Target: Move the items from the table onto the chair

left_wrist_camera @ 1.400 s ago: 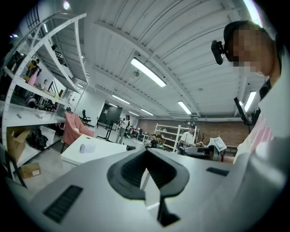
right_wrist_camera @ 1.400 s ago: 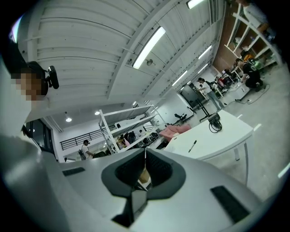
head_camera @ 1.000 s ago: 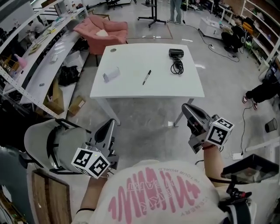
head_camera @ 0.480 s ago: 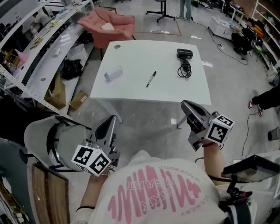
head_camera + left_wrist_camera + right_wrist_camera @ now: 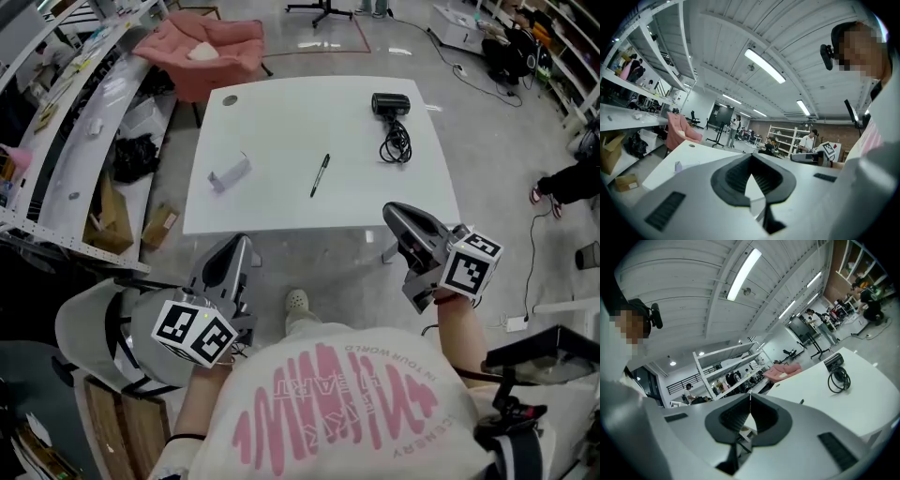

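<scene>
A white table point(image 5: 281, 202) carries a black pen point(image 5: 320, 175), a small pale box point(image 5: 229, 173) and a black device point(image 5: 392, 105) with a coiled cable point(image 5: 398, 145). My left gripper point(image 5: 237, 249) hangs shut and empty just short of the table's near edge, beside a grey chair point(image 5: 89, 323) at lower left. Off the near right corner, my right gripper point(image 5: 394, 214) is shut too, with nothing in it. In the left gripper view the closed jaws point(image 5: 750, 158) face the box point(image 5: 678, 166). The right gripper view shows its gripper point(image 5: 750, 397) facing the device point(image 5: 833, 359) and pen point(image 5: 801, 401).
A pink armchair point(image 5: 202, 47) stands beyond the table's far left corner. Long shelving point(image 5: 66, 141) with boxes and bags under it runs along the left. Cables and a seated person point(image 5: 567, 192) are on the floor at right. A wooden board point(image 5: 117, 431) leans by the chair.
The person has stepped closer to the table, so both grippers now hang nearer its front edge. A shoe shows below the table edge. Both grippers stay shut.
</scene>
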Demonstrator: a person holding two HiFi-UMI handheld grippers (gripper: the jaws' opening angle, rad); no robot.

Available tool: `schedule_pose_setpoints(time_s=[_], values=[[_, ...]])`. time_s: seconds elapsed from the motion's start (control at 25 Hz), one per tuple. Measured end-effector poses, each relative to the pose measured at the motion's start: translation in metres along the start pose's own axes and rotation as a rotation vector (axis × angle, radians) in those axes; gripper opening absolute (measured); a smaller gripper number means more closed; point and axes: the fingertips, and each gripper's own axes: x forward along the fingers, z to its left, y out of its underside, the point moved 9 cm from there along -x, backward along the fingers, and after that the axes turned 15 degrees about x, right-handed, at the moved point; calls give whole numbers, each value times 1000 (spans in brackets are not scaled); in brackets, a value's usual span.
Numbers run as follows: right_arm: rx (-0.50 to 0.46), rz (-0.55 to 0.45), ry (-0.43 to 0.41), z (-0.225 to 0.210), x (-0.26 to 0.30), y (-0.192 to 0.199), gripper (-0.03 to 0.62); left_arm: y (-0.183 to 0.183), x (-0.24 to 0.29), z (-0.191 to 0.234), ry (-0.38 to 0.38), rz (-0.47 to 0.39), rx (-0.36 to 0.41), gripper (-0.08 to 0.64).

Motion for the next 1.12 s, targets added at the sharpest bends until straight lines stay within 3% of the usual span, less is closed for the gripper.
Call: schedule_pose_setpoints(time_s=[0.44,0.52,0.68,0.76,0.92,1.12], values=[[25,-84,73,-12,65,-24,15,-16,62,92,79,32,43,9],[25,-96,80,-15,78,-26,15,-13,70,106,79,56,108,9],[15,-122,96,-18,96,-28,15,-4,86,123,89,121,306,9],[0,-128,108,-17,104,-29,15,-2,95,132,104,132,353,9],[-19,-131,144,-23,117,-31,15,5,110,151,124,131,337,9],[-12,-138,229,-37,115,-33,15,17,115,164,154,121,220,9]])
